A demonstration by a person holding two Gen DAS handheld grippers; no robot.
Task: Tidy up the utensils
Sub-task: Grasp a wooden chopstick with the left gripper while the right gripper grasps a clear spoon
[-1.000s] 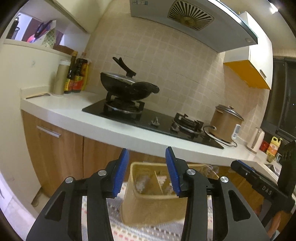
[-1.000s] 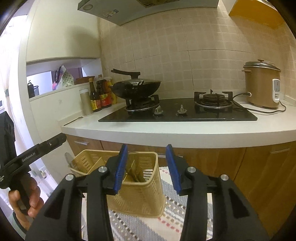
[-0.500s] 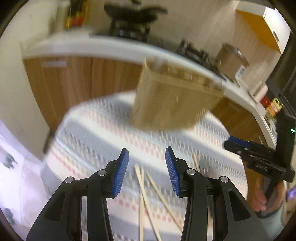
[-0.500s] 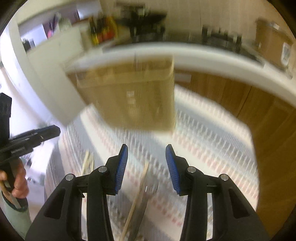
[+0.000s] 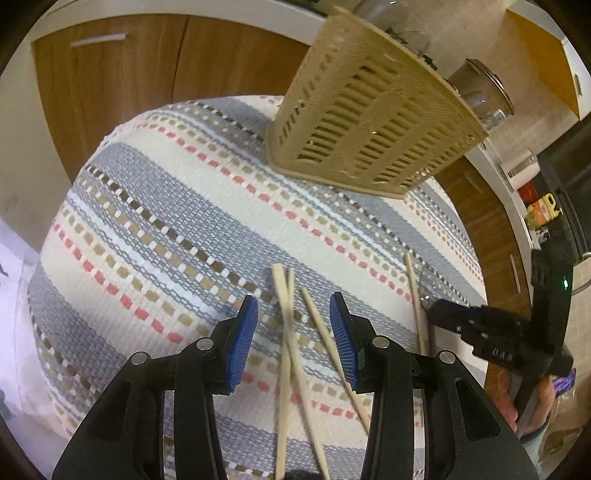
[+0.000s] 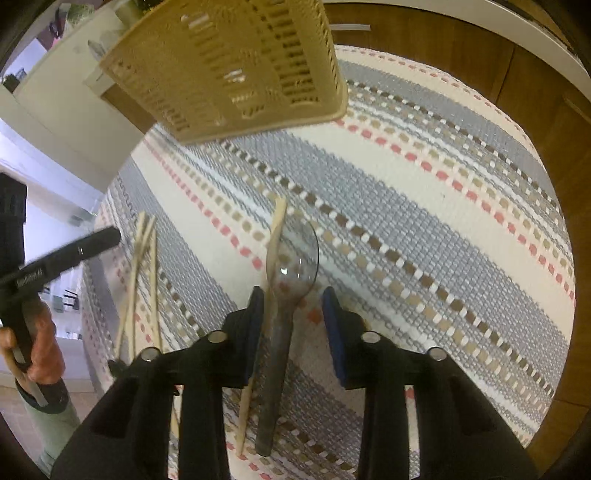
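Faintly, "DAS" marks the right tool (image 5: 443, 308) beside chopsticks (image 5: 291, 332).

Basket (image 5: 369, 122) top rim cut by frame edge in right wrist view; contents hidden in both. Chopsticks (image 5: 291, 354) run off the bottom edge, left wrist view. Spoon (image 6: 284, 295) bowl motion-blurred. Lettering on left gripper (image 6: 66, 258) too blurred to read.

- A home kitchen.
- Brown wooden cabinet doors (image 5: 122, 74) stand under a white worktop (image 6: 532, 33).
- A striped woven cloth (image 5: 177, 206) carries wooden chopsticks (image 5: 291, 332).
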